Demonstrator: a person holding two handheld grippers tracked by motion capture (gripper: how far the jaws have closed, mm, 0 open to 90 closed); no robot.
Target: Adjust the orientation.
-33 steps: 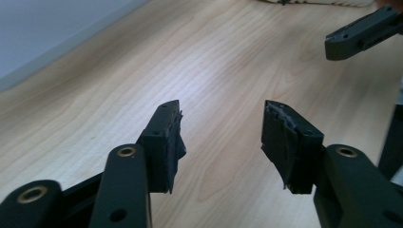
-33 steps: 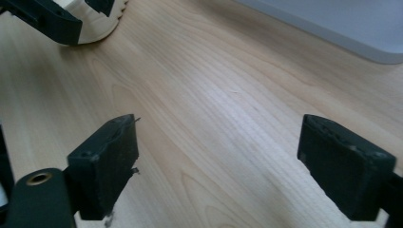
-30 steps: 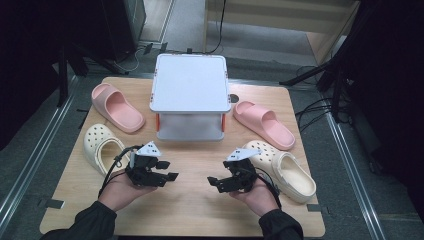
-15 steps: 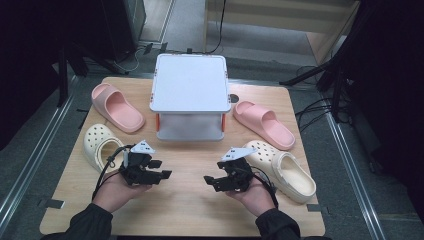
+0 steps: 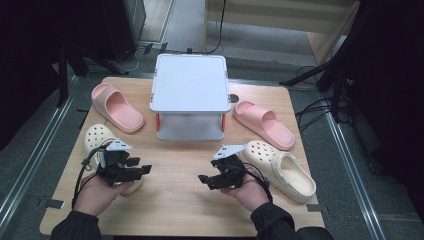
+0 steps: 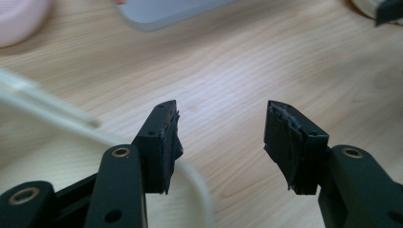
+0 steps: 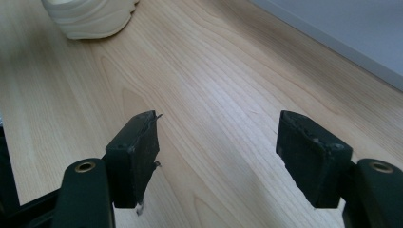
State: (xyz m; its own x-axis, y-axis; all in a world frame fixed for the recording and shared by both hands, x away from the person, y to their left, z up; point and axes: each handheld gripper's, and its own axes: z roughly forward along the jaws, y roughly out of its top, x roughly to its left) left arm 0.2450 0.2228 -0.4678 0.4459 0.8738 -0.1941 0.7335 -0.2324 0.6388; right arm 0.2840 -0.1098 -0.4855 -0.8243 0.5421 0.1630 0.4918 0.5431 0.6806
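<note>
My left gripper (image 5: 141, 166) hovers over the heel end of the left cream clog (image 5: 98, 139), jaws open and pointing right with nothing between them. In the left gripper view the open gripper (image 6: 221, 118) frames bare wood, with the clog's rim (image 6: 199, 190) blurred under the left jaw. My right gripper (image 5: 205, 181) floats open over the table, beside the right cream clog (image 5: 282, 170). The right gripper view has the open gripper (image 7: 218, 128) above bare wood, with the left clog's end (image 7: 90, 16) far off.
A white lidded bin (image 5: 190, 92) stands at the table's (image 5: 175, 210) middle back. A pink slide (image 5: 117, 107) lies left of it and another pink slide (image 5: 264, 124) lies right. Dark stands and cables surround the table.
My left hand has moved left, from the table's middle to over the left cream clog. The right hand has stayed about where it was. Both pairs of jaws remain open.
</note>
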